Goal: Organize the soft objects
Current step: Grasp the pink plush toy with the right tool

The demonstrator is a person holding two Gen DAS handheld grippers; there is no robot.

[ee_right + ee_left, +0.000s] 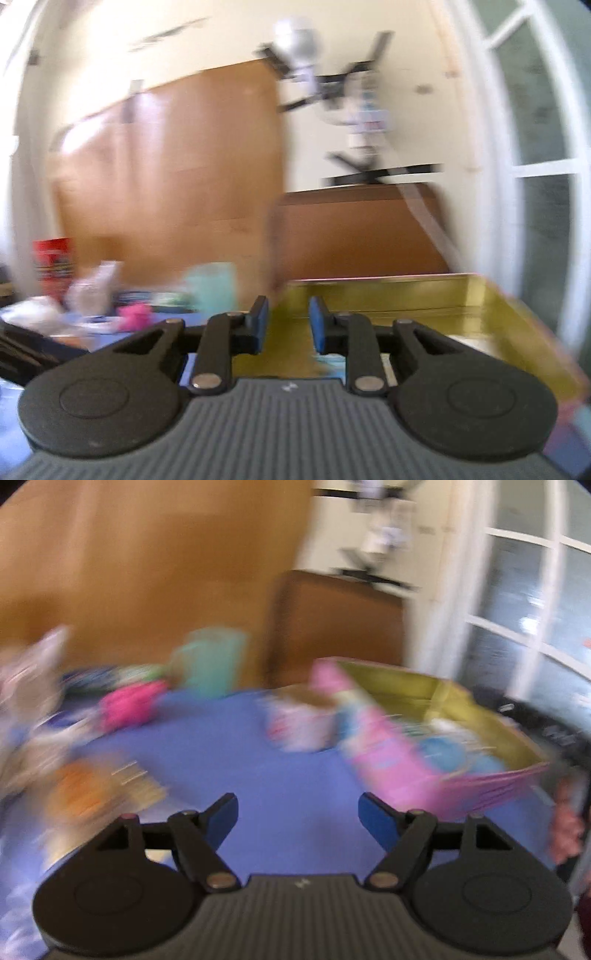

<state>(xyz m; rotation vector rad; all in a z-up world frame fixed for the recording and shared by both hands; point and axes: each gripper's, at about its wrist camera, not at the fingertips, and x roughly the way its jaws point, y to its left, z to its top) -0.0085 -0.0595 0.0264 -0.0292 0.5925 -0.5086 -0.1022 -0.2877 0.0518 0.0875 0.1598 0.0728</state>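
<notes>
- Blue cloth [236, 746] is spread over the bed, with brown wooden panels [147, 572] seen behind it.
- A pink box [391, 775] with a gold inside is seen at the right edge of the bed.
- A pink soft toy [127, 705] is seen near the far left edge.
- The left tongs [298, 814] are held wide open, with nothing between them.
- The right tongs [289, 319] are seen over the box, nearly closed and empty.

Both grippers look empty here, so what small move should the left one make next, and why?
Probably ease the left gripper, open and empty, forward-left toward the pink soft toy lying loose on the blue cloth. The box beside it already holds items. Blur hides finer detail.
</notes>
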